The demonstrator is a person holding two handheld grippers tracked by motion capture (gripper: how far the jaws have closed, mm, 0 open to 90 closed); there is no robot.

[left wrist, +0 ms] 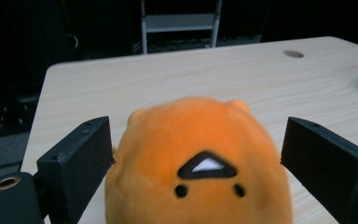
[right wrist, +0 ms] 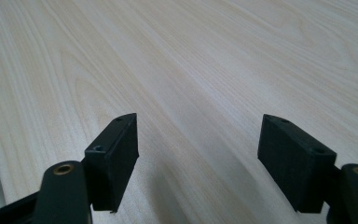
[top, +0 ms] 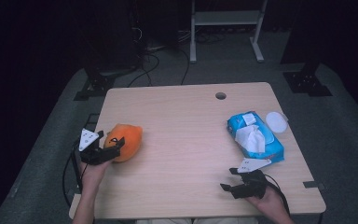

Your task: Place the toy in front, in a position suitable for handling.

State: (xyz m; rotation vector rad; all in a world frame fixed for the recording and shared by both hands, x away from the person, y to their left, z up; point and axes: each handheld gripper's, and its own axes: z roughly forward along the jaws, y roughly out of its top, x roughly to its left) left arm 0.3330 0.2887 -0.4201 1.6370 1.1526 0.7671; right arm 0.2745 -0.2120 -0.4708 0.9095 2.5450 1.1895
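An orange plush toy with a small black-and-white mouth patch lies near the table's left edge. My left gripper stands open around it: in the left gripper view the toy sits between the two black jaws with a gap on each side. A blue pack of wet wipes with a white wipe pulled up lies at the right, its white round lid beside it. Near the front right my right gripper is open over bare wood, a little in front of the pack.
The light wooden table has a round cable hole at the back. A white metal frame and cables lie on the dark floor behind. Black stand feet sit off the back corners.
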